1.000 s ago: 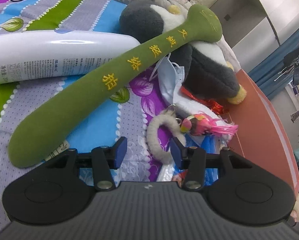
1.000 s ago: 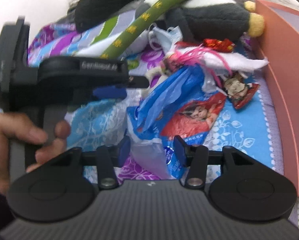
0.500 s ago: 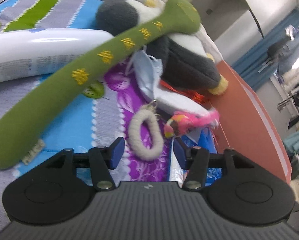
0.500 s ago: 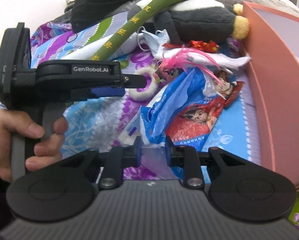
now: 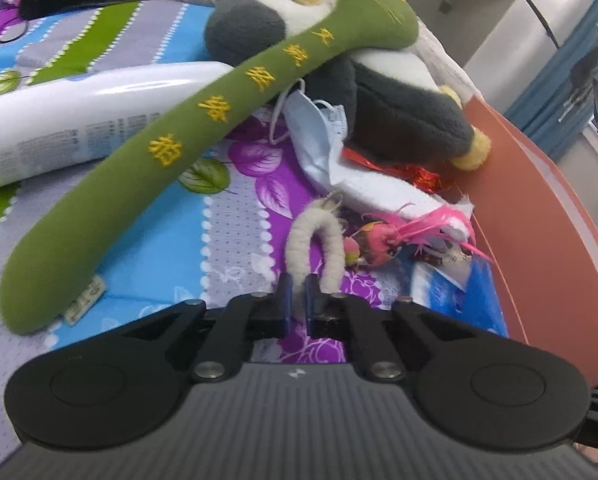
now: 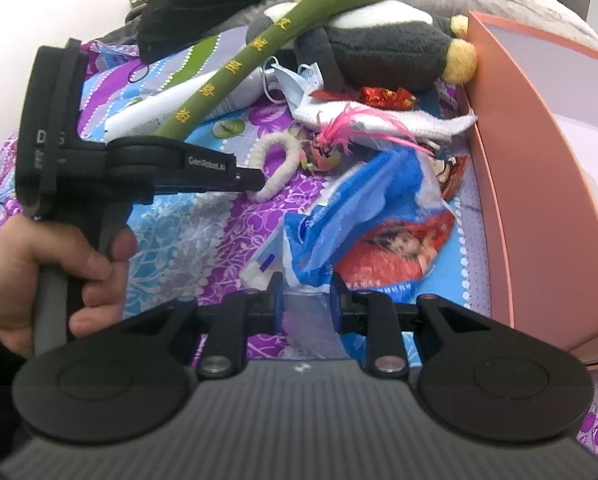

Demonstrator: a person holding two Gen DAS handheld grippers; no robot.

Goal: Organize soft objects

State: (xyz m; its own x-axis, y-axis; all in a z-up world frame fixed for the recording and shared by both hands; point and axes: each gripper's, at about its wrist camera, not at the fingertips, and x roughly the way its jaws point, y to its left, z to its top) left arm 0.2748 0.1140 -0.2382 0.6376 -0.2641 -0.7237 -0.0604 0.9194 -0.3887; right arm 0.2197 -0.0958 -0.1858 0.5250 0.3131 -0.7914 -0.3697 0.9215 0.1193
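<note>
Green plush stick [image 5: 147,184] yellow-lettered, grey-white penguin plush [image 5: 395,112], floral striped bedsheet [image 5: 235,236]

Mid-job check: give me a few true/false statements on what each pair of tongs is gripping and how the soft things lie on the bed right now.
1. The left tongs are shut on the white fuzzy ring. True.
2. The right tongs are empty. False: they grip the blue plastic bag.
3. The green plush stick rests its head on the penguin plush. True.
4. The white bottle stands upright. False: it lies on its side, partly under the green stick.
5. The pink feather toy lies inside the pink box. False: it lies on the bedsheet, beside the ring.
</note>
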